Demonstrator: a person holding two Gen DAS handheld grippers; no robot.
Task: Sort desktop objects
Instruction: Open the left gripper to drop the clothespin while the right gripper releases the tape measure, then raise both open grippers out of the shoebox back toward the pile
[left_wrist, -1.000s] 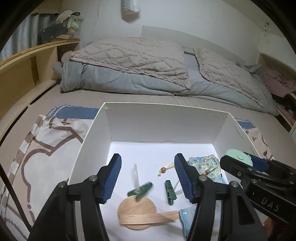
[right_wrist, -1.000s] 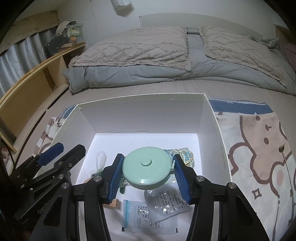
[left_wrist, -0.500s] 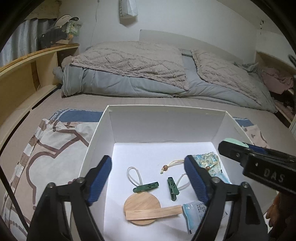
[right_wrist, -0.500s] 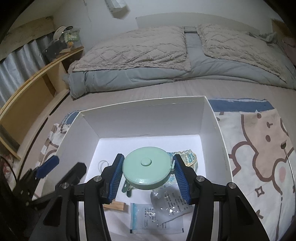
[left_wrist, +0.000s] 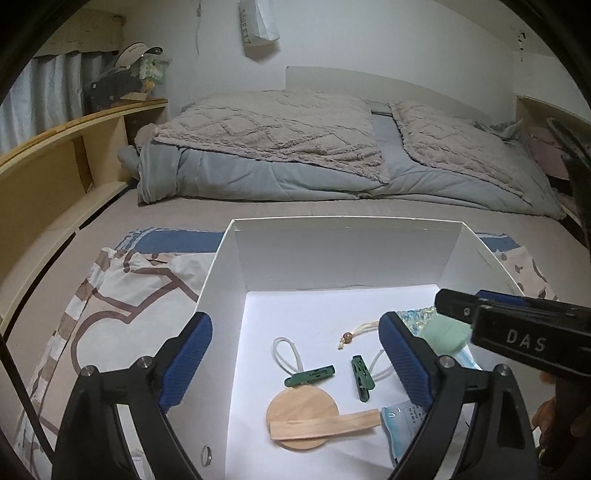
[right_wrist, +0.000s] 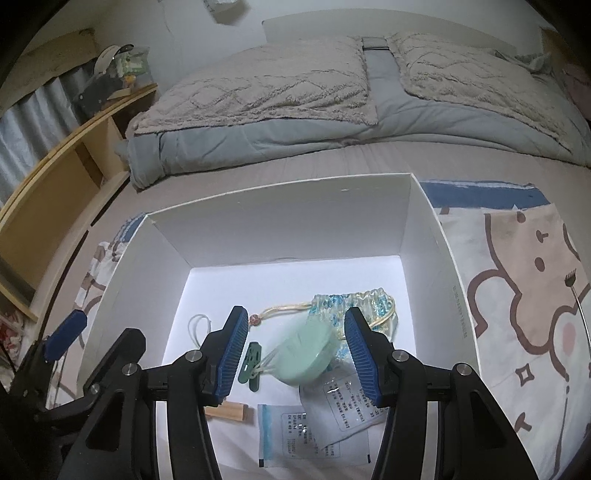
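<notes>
A white box (left_wrist: 343, 219) stands on a patterned cloth on the bed. My left gripper (left_wrist: 294, 321) hangs over its left wall, jaws opening wide with nothing between them. Below it lie two green clips (left_wrist: 309, 375) and a wooden disc (left_wrist: 302, 413) with a wooden stick across it. My right gripper (right_wrist: 295, 313) is over the box (right_wrist: 284, 229), its jaws opening. The mint green tape measure (right_wrist: 308, 350) is blurred and tilted between the pads, touching neither. It also shows as the tape measure (left_wrist: 443, 334) in the left wrist view.
In the box lie a beaded pouch (right_wrist: 354, 306) with a cord and two clear packets (right_wrist: 295, 432). A small ring (left_wrist: 207, 455) lies on the cloth by the box's left wall. Folded quilts fill the far end of the bed, and wooden shelves run along the left.
The left jaws have spread wider. The right jaws have parted and let go of the tape measure, which has tipped and dropped toward the box floor.
</notes>
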